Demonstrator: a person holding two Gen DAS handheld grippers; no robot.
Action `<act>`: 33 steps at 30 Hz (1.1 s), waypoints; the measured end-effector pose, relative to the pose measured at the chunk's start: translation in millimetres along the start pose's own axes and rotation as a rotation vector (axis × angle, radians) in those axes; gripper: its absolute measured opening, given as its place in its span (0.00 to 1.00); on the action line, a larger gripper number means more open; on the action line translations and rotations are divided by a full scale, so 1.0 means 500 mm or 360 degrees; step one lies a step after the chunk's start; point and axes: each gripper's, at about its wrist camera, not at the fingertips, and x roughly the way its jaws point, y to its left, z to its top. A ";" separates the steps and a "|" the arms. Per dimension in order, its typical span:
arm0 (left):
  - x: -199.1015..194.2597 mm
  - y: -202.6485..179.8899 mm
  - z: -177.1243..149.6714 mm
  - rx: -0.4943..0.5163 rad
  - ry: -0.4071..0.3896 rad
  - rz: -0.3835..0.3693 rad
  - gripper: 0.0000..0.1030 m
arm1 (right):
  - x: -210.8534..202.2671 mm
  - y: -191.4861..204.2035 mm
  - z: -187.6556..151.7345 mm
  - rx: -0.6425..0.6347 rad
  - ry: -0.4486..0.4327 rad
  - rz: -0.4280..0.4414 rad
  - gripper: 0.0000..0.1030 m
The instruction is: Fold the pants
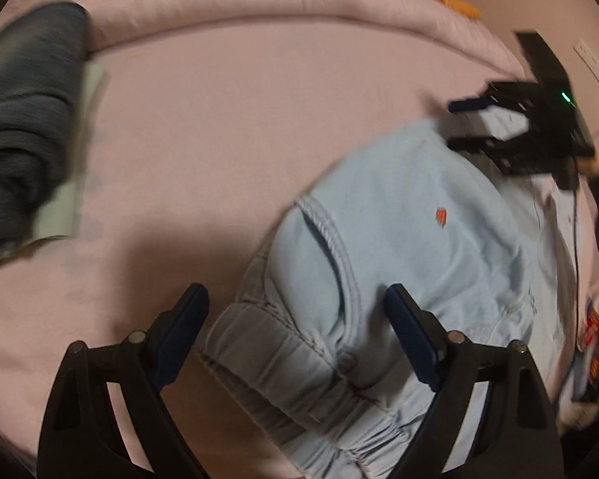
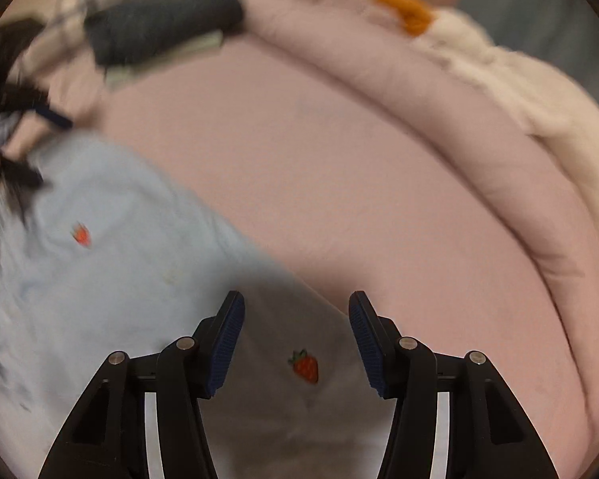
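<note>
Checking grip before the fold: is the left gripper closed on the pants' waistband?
No. The left gripper is open, fingers apart over the pants.

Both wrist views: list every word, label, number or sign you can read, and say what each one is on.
No text can be read in either view.
Light blue pants: only small embroidered strawberries, no lettering.
Colourful printed patch at the right edge of the left wrist view: too blurred to read.
Pink bedsheet and folded dark garment: no markings.
</note>
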 end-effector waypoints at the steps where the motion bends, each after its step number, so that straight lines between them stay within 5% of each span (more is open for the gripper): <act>1: 0.008 -0.004 0.003 0.0027 0.0017 0.0004 0.81 | 0.022 -0.006 0.001 -0.0008 0.0062 0.0051 0.53; 4: 0.019 -0.029 0.013 0.0108 0.0043 0.0043 0.71 | 0.037 -0.033 0.003 0.0095 0.0086 0.0165 0.55; 5: 0.016 -0.034 0.015 0.0084 0.0033 0.0018 0.57 | 0.036 -0.035 0.003 0.0121 0.0077 0.0166 0.47; 6: 0.014 -0.035 0.018 0.0055 0.0034 0.0002 0.47 | 0.032 -0.028 0.001 0.0126 0.0044 0.0170 0.24; 8: 0.000 -0.046 0.015 0.0034 0.0012 -0.0002 0.38 | 0.021 0.003 -0.005 0.0061 -0.0017 0.0131 0.11; 13: -0.011 -0.096 0.014 0.0122 -0.0050 0.0231 0.33 | -0.008 0.033 -0.020 0.0009 -0.0090 -0.0003 0.06; 22: -0.004 -0.099 0.002 0.0037 -0.0072 0.0182 0.47 | 0.008 0.017 0.022 0.0049 -0.0049 -0.0105 0.09; 26: -0.018 -0.105 0.010 0.0074 -0.0113 0.0180 0.71 | -0.020 -0.040 0.030 0.0160 -0.0043 -0.0020 0.47; 27: -0.013 -0.075 0.021 0.0050 -0.0107 0.0169 0.74 | -0.019 -0.056 0.028 0.0190 -0.0029 -0.0028 0.49; 30: 0.012 -0.053 0.030 -0.0049 -0.0011 0.0061 0.72 | 0.021 -0.070 0.025 0.0308 0.0072 0.0081 0.49; 33: 0.040 -0.078 0.034 0.0012 0.0058 0.0125 0.66 | 0.046 -0.062 0.010 0.0306 0.0081 0.0117 0.50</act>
